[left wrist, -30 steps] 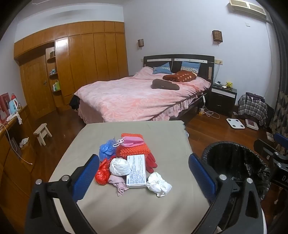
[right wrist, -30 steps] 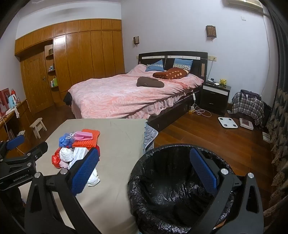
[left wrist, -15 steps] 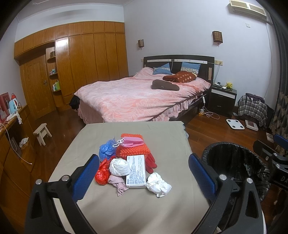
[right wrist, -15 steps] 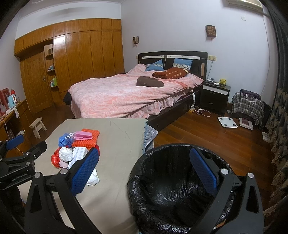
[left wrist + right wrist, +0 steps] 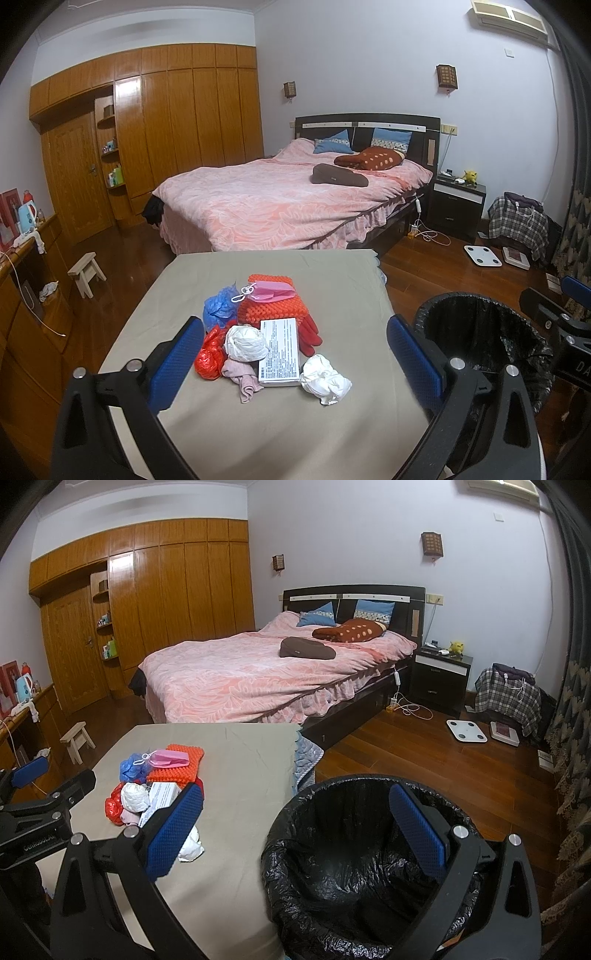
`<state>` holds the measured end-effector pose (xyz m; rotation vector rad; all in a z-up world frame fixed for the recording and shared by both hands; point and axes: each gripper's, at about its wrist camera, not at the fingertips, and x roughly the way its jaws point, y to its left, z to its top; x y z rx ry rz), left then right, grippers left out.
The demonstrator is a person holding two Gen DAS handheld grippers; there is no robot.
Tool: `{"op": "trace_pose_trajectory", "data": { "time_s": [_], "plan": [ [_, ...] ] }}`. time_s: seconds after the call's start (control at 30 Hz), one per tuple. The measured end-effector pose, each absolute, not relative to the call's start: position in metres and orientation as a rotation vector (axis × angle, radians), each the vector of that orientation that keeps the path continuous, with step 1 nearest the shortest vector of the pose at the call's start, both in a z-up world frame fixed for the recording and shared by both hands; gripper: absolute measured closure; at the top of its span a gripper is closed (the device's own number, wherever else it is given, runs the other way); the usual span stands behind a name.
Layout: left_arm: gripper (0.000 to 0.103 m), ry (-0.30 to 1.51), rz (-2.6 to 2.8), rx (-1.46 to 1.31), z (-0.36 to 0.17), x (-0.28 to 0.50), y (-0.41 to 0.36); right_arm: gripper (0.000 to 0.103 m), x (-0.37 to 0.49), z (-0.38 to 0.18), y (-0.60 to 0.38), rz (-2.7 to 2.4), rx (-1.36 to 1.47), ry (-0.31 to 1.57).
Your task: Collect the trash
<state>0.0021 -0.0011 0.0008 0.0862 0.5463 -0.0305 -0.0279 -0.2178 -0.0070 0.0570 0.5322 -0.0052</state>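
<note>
change: none, your left gripper (image 5: 295, 363) and right gripper (image 5: 293, 829) stay spread, empty | trash pile (image 5: 258, 328) untouched on table (image 5: 258, 435) | bin (image 5: 365, 867) empty at lower right; collection not begun

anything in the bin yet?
The trash bin shows only its crumpled black liner; no trash visible inside. The right claw and the near rim hide part of the bottom.
</note>
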Motion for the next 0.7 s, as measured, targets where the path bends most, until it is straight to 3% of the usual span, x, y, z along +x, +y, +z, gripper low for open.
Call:
{"op": "trace_pose_trajectory", "data": {
  "time_s": [0.7],
  "plan": [
    [0.006,0.546,-0.031,0.082,0.0027,0.0014,0.0017,0.005,-0.0271,-0.0068,-0.2173,-0.005,0.057,0.532]
  ]
}}
